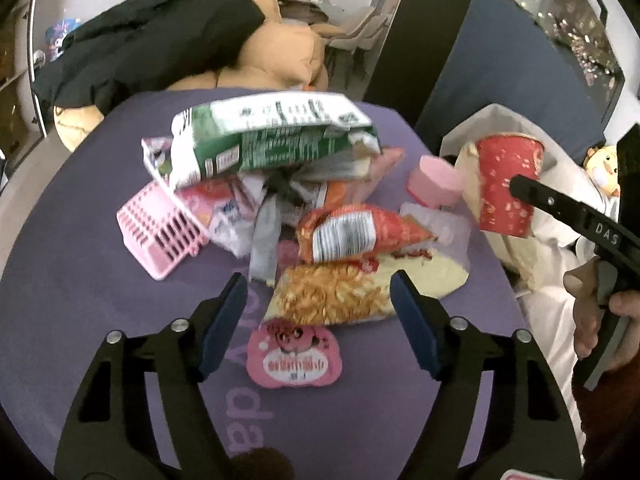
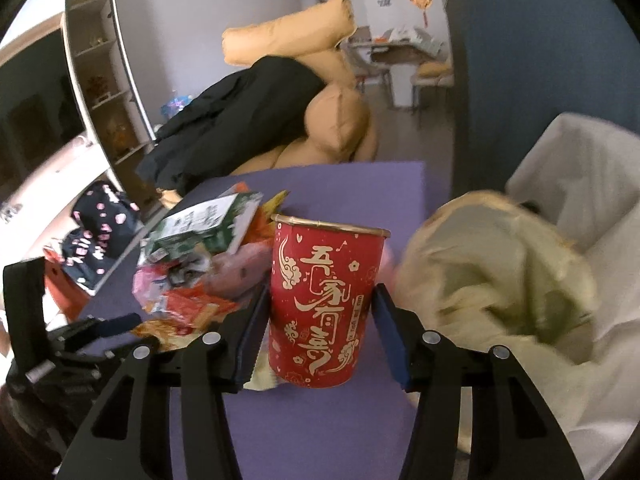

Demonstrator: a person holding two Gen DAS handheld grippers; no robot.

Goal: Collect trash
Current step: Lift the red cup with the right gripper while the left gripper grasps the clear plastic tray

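A pile of trash lies on the purple table: a green and white carton, an orange snack packet, a yellow noodle packet and a pink wrapper. My left gripper is open and empty, low over the noodle packet. My right gripper is shut on a red paper cup with gold print and holds it upright above the table, next to an open beige bag. The cup and bag also show in the left wrist view, at the table's right edge.
A pink plastic basket lies left of the pile and a pink heart-shaped box to its right. A tan sofa with a black coat stands behind the table. A white chair holds the bag.
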